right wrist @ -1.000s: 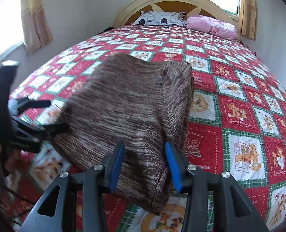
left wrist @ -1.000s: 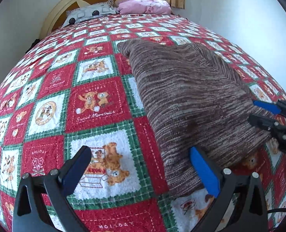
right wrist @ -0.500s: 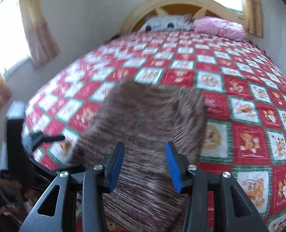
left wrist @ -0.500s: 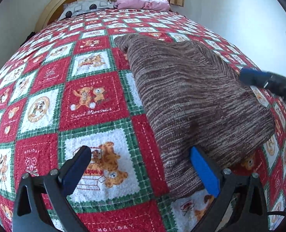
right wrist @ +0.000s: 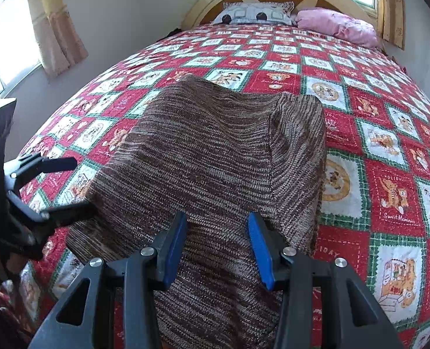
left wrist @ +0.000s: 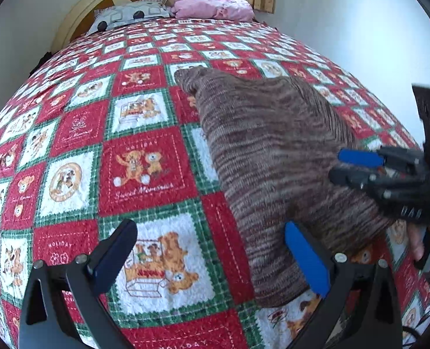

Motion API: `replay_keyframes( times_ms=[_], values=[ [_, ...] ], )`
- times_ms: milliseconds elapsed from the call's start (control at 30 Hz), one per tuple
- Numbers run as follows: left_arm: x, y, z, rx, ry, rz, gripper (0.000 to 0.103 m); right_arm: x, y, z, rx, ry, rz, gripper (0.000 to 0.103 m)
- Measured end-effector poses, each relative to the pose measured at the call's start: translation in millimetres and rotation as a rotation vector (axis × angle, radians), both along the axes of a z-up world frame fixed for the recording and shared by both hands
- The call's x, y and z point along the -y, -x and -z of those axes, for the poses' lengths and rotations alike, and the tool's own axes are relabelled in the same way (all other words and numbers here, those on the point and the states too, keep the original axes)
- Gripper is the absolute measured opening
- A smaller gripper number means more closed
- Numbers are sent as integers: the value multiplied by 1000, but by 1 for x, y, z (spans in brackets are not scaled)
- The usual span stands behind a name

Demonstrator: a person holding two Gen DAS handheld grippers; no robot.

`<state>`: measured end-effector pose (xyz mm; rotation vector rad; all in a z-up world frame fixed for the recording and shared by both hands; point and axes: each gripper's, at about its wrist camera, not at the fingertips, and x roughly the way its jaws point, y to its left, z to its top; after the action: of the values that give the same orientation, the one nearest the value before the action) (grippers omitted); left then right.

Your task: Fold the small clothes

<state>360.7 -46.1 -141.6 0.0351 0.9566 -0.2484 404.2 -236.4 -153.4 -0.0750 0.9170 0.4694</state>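
Quilt (right wrist: pixel 389 151); sweater (right wrist: pixel 209 157) under right fingers (right wrist: pixel 258 250)

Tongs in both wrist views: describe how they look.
Left tongs and right tongs match: black plastic frames with triangular cut-outs, silver rivets at the joints, and flat blue pads inside each finger. A thin dark cable shows at the lower right edge of the left wrist view. No sleeves are visible.

Both tools share one build. The left hand-held gripper (left wrist: pixel 212 257) has black plastic arms with triangular cut-outs, silver screw heads at the pivots and flat blue pads on its fingers (left wrist: pixel 306 263). The right hand-held gripper (right wrist: pixel 216 245) matches it: black frame, round silver screws, blue pads. White letters mark its black body in the left wrist view.
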Motion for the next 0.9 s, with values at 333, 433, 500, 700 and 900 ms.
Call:
replay_keyframes(
  times_ms=[333,433,500,700,900],
  values=[
    [4,-7,16,-62,75,8,103,53,-33,-27,2,-200,145,46],
    [7,-6,17,-67,101,17,101,71,-57,-21,-53,-256,201,46],
    [12,-6,16,-65,110,36,94,75,-67,-16,-77,-280,215,46],
    [21,-10,16,-68,121,70,89,79,-92,7,-165,-345,229,49],
    [21,-17,16,-67,152,77,80,72,-108,17,-193,-406,215,49]
  ],
)
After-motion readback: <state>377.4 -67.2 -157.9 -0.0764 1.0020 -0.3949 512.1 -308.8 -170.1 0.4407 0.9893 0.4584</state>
